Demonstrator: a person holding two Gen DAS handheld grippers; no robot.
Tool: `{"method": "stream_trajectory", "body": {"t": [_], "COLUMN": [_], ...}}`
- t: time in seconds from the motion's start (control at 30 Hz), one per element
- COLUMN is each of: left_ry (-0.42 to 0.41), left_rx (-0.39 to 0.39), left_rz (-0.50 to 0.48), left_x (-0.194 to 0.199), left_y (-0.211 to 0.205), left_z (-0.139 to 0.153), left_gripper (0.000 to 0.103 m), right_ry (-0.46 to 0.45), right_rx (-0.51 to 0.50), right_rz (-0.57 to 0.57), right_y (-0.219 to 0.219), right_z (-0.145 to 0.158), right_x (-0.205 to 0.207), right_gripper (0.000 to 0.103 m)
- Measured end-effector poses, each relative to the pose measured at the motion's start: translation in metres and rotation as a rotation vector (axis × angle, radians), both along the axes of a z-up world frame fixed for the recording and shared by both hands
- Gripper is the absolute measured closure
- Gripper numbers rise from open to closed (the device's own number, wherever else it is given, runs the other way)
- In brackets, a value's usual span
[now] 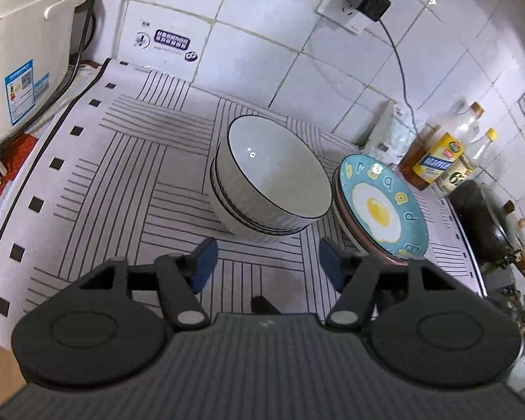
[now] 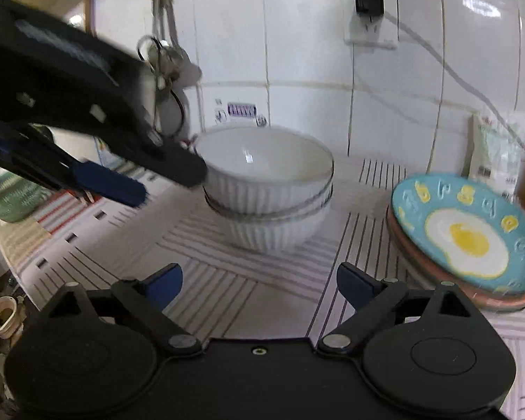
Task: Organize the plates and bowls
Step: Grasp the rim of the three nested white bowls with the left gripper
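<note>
A stack of white ribbed bowls (image 1: 273,182) (image 2: 267,189) stands on the striped mat (image 1: 140,161) (image 2: 262,297). To its right lies a stack of plates, the top one a blue plate with a fried-egg picture (image 1: 381,206) (image 2: 469,234). My left gripper (image 1: 267,262) is open, a little short of the bowls, with nothing between its blue pads. In the right wrist view the left gripper (image 2: 164,178) reaches in from the left beside the bowls' rim. My right gripper (image 2: 260,283) stands wide open in front of the bowls, empty.
A white rice cooker (image 1: 21,52) stands at the back left with its cord. Oil and sauce bottles (image 1: 444,150) and a bag (image 2: 497,154) line the tiled wall at the right. A dark wok (image 1: 493,220) sits right of the plates. A charger hangs in the wall socket (image 1: 364,0).
</note>
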State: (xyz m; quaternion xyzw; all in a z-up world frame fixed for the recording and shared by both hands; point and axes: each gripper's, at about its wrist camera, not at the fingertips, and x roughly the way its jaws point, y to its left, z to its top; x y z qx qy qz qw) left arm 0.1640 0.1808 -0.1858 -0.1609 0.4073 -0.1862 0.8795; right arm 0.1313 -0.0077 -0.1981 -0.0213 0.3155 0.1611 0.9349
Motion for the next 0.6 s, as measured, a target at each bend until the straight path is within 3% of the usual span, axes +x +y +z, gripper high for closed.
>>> {"method": "stream_trajectory", "body": {"t": [0.17, 0.33, 0.43, 0.6], "left_ry": [-0.028, -0.021, 0.011, 0.034], "left_rx": [-0.026, -0.081, -0.112, -0.043], "left_rz": [0.007, 0.140, 0.143, 0.129], "left_x": [0.005, 0.019, 0.030, 0.043], "left_y": [0.011, 0.029, 0.034, 0.022], "left_z": [-0.004, -0.012, -0.018, -0.025], "left_gripper": [0.026, 0.025, 0.027, 0.031], "right_ry": [0.000, -0.009, 0.011, 0.033], "right_rx": [0.018, 0.007, 0.029, 0.073], "right_rz": [-0.016, 0.010, 0.010, -0.007], "right_y": [0.007, 0.015, 0.017, 0.013], "right_z": [-0.013, -0.022, -0.023, -0.024], "right_x": [0.011, 0.024, 0.035, 0.051], "right_gripper": [0.006, 0.006, 0.006, 0.006]}}
